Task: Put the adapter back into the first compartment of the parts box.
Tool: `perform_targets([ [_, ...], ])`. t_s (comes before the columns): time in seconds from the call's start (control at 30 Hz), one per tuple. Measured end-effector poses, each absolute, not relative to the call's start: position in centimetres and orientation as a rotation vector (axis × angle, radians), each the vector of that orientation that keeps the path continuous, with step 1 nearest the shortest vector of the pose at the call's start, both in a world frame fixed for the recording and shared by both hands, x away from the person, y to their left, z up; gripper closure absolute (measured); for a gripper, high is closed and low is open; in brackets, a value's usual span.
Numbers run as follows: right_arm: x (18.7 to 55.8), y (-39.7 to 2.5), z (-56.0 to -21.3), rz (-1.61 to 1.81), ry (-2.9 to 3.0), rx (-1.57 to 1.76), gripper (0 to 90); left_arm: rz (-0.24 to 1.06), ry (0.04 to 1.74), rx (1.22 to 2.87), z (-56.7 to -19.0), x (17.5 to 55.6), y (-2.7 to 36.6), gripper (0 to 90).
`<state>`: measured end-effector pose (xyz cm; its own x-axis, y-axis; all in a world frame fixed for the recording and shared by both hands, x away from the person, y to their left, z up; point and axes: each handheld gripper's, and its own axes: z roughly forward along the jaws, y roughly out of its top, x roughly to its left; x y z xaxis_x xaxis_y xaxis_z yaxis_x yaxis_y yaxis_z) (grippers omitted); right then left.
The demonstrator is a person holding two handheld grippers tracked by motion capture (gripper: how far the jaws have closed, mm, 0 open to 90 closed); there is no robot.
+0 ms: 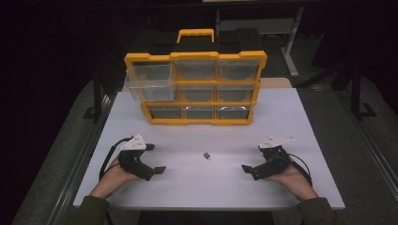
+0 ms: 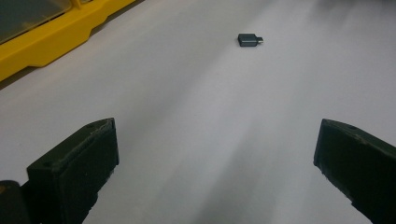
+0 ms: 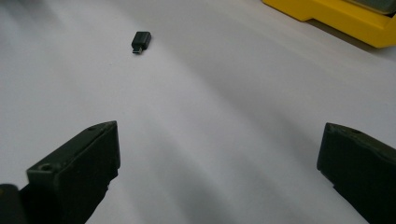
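Both grippers sit low on the white table [image 1: 291, 122] and nothing has been picked up yet. The small dark rectangular adapter with a metal plug end [image 1: 207, 155] lies flat on the bare surface in front of the yellow plastic organiser case with clear drawers [image 1: 195, 89], roughly under its middle column and well apart from it.

The left gripper [image 1: 156, 158] rests to the adapter's left, jaws spread wide with nothing between them; its own view has the adapter [image 2: 249, 39] lying ahead and a little right. The right gripper [image 1: 253, 161] mirrors it on the other side, jaws equally wide and empty, with the adapter [image 3: 141, 41] ahead and to the left.

One clear drawer [image 1: 149, 80] in the top left of the case is pulled out toward the table, and it looks empty as far as the glare allows. The other drawers are pushed in; whether they hold anything is too dim to say.

So the likely job, lifting the adapter and dropping it into that open drawer, is all still to come: approach, pinch, carry, release, perhaps push the drawer shut.
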<state>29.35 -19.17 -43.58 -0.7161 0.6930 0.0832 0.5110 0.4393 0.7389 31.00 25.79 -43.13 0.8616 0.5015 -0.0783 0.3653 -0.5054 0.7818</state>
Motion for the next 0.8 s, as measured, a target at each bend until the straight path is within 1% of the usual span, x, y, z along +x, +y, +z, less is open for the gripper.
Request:
perform_targets([
  [0.4, 29.1, -18.8, -43.3, 1.131, 2.498, 1.048, 0.0, 0.185, 0.624, 2.162, -43.4, 30.8, 25.7, 0.0],
  [0.8, 29.6, -17.9, -42.6, 1.129, 2.514, 1.028, 0.0, 0.163, 0.627, 2.147, -43.5, 30.8, 25.8, 0.0],
])
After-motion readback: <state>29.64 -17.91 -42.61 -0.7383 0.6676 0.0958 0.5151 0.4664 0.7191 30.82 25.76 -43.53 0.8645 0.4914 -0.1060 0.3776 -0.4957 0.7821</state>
